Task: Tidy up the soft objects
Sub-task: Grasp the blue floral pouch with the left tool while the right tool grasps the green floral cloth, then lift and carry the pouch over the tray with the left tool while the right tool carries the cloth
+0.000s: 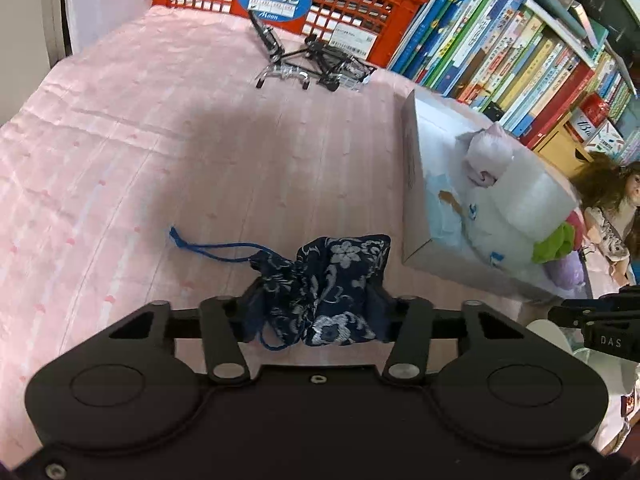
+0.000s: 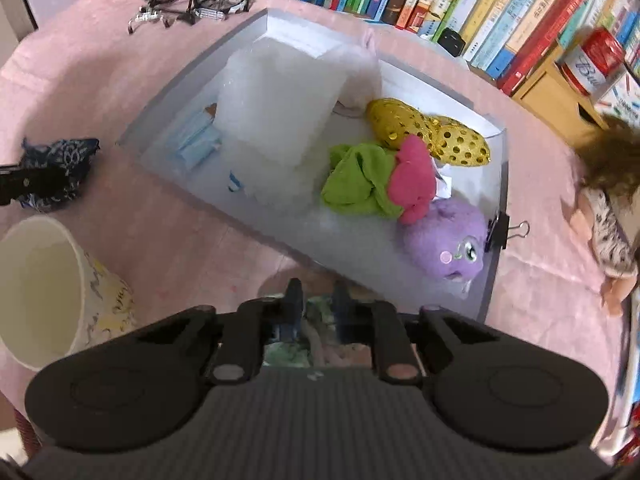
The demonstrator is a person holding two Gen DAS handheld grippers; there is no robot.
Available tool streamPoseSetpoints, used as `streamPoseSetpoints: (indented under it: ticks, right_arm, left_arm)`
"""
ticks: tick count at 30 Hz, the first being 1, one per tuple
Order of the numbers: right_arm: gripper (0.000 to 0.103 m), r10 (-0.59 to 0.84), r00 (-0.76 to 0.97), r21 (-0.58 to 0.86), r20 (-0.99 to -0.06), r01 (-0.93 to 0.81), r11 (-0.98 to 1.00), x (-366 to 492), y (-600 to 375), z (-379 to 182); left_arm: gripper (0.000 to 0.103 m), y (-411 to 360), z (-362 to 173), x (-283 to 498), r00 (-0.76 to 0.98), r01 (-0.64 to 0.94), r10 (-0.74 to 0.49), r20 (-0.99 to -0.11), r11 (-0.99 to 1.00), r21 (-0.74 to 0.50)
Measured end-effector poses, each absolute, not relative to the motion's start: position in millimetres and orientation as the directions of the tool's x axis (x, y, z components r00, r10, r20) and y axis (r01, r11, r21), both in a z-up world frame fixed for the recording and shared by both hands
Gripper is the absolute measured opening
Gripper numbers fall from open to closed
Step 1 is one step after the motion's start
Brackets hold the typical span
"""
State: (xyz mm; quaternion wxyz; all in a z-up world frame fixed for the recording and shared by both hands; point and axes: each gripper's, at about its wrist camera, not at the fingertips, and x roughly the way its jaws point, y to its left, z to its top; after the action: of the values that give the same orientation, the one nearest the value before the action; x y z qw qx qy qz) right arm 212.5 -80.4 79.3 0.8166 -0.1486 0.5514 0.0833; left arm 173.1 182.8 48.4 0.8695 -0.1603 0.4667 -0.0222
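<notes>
On the pink worktop (image 1: 120, 140): two tools clamp soft objects.
Left tool (image 1: 316, 312) pinches the navy floral pouch (image 1: 328, 280); right tool (image 2: 316, 308), drawn together, nips a greenish cloth (image 2: 296, 348) near the grey box (image 2: 360, 248).

Pink-covered bench (image 1: 120, 140) carrying a grey box (image 2: 192, 80), navy pouch (image 1: 332, 280), paper cup (image 2: 48, 288), model bicycle (image 1: 316, 64) and doll (image 2: 608, 216).
</notes>
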Motion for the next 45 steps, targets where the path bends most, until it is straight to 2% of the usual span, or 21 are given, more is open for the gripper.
streamPoseSetpoints:
  ticks: [1, 10, 12, 13, 14, 15, 23, 27, 35, 37, 40, 42, 45]
  right_arm:
    - [0.013, -0.016, 0.386, -0.143, -0.922, -0.301, 0.943, 211, -81, 81]
    - [0.012, 0.117, 0.397, -0.035, -0.91, -0.356, 0.934, 192, -81, 105]
    - [0.036, 0.089, 0.417, -0.067, -0.905, -0.345, 0.936, 190, -80, 106]
    - [0.043, 0.068, 0.422, -0.088, -0.904, -0.34, 0.936, 191, -79, 104]
    - [0.056, 0.045, 0.424, -0.11, -0.905, -0.335, 0.936, 193, -79, 103]
    - [0.062, 0.02, 0.426, -0.132, -0.905, -0.325, 0.936, 195, -79, 100]
    - [0.082, -0.06, 0.346, -0.176, -0.936, -0.315, 0.932, 213, -70, 79]
    - [0.086, -0.093, 0.318, -0.197, -0.944, -0.313, 0.929, 217, -69, 68]
    - [0.088, -0.08, 0.255, -0.165, -0.964, -0.331, 0.929, 222, -70, 52]
    - [0.088, -0.073, 0.244, -0.155, -0.967, -0.335, 0.93, 222, -70, 48]
    - [0.088, -0.055, 0.227, -0.132, -0.972, -0.338, 0.932, 221, -68, 45]
    - [0.088, -0.048, 0.225, -0.125, -0.973, -0.345, 0.93, 220, -68, 42]
    - [0.088, -0.025, 0.23, -0.105, -0.973, -0.347, 0.932, 220, -69, 42]
  left_arm:
    - [0.041, 183, 50, 173, 0.564, -0.11, -0.19, -0.803, 0.947, -0.302]
    - [0.037, 183, 60, 166, 0.575, -0.091, -0.207, -0.792, 0.945, -0.314]
    - [0.037, 183, 62, 164, 0.58, -0.085, -0.206, -0.789, 0.947, -0.309]
    - [0.038, 183, 63, 164, 0.581, -0.082, -0.2, -0.789, 0.95, -0.301]
    - [0.038, 182, 64, 164, 0.582, -0.083, -0.192, -0.79, 0.953, -0.293]
    - [0.04, 181, 64, 163, 0.582, -0.083, -0.187, -0.792, 0.955, -0.286]
    - [0.056, 173, 61, 166, 0.579, -0.081, -0.137, -0.803, 0.971, -0.224]
    - [0.069, 173, 62, 164, 0.602, -0.082, -0.105, -0.792, 0.978, -0.193]
    - [0.071, 178, 52, 170, 0.57, -0.089, -0.13, -0.811, 0.972, -0.218]
    - [0.078, 180, 46, 172, 0.555, -0.101, -0.152, -0.818, 0.964, -0.248]
    - [0.079, 182, 38, 174, 0.543, -0.108, -0.185, -0.819, 0.952, -0.287]
    - [0.078, 180, 38, 174, 0.549, -0.102, -0.191, -0.814, 0.951, -0.291]
    - [0.06, 181, 38, 173, 0.561, -0.116, -0.19, -0.806, 0.946, -0.304]
